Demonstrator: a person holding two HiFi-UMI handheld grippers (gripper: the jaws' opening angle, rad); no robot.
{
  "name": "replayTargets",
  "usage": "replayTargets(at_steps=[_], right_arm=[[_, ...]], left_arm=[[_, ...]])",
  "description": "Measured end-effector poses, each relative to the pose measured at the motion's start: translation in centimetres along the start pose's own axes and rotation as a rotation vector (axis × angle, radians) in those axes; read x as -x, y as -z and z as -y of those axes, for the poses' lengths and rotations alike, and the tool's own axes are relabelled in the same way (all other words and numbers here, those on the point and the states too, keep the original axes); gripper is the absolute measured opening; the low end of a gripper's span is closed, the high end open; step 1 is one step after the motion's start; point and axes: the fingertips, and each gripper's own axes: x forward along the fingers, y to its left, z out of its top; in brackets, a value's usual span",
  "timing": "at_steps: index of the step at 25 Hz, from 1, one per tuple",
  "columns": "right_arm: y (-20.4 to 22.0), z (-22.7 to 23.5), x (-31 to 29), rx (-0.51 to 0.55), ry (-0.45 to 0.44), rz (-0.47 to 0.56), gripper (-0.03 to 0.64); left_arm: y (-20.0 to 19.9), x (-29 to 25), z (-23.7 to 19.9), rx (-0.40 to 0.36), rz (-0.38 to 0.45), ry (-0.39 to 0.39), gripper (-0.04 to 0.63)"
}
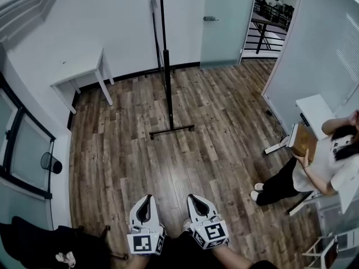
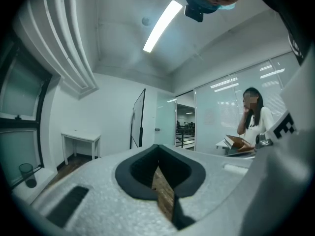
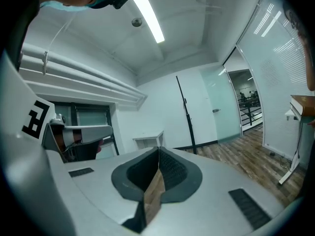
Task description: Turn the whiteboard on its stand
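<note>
Matt wood-plank floor (image 1: pixel 224 133), black metal whiteboard stand (image 1: pixel 168 88)

An office — frosted glass partition (image 1: pixel 314 43), glass door (image 1: pixel 227 21), 1 white desk (image 1: pixel 78 72), whiteboard (image 2: pixel 138 116) on stand (image 1: pixel 171 129), wood floor (image 1: pixel 213 128).

Head view steeply downward; gripper views forward, toward whiteboard (image 2: pixel 138 117)

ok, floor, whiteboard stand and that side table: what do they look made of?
Floor: brown, streaky planks with visible seams and a slight sheen. It could be laminate or real wood, I can't tell which.
Whiteboard stand: thin black post on a flat black foot, matte. Probably painted metal.
Side table: plain white top and legs, smooth. Likely painted wood or laminate.
</note>
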Motion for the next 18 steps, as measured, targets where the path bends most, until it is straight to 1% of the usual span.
replayTargets(at_steps=[5, 9, 11, 14, 18], right_arm=[[0.4, 0.9, 0.2, 0.000, -0.044, -0.003, 0.014], [0.4, 1.4, -0.6, 0.002, -0.062, -0.018, 0.014], [0.6, 1.4, -1.0, 0.000, -0.066, -0.021, 0.014], [0.6, 1.6, -2.2, 0.002, -0.072, -0.024, 0.014], [0.4, 2.6, -5.0, 0.002, -0.057, -0.025, 0.014]], left_arm=[[1.1, 0.1, 1.4, -0.010, -0.015, -0.022, 0.014], [1.4, -0.3, 2.1, -0.012, -0.032, -0.018, 0.015], [1.8, -0.4, 2.0, -0.008, -0.037, -0.017, 0.014], [2.5, -1.2, 1.6, 0.017, -0.046, -0.014, 0.014], [3.2, -4.0, 0.5, 0.031, -0.051, -0.001, 0.014]])
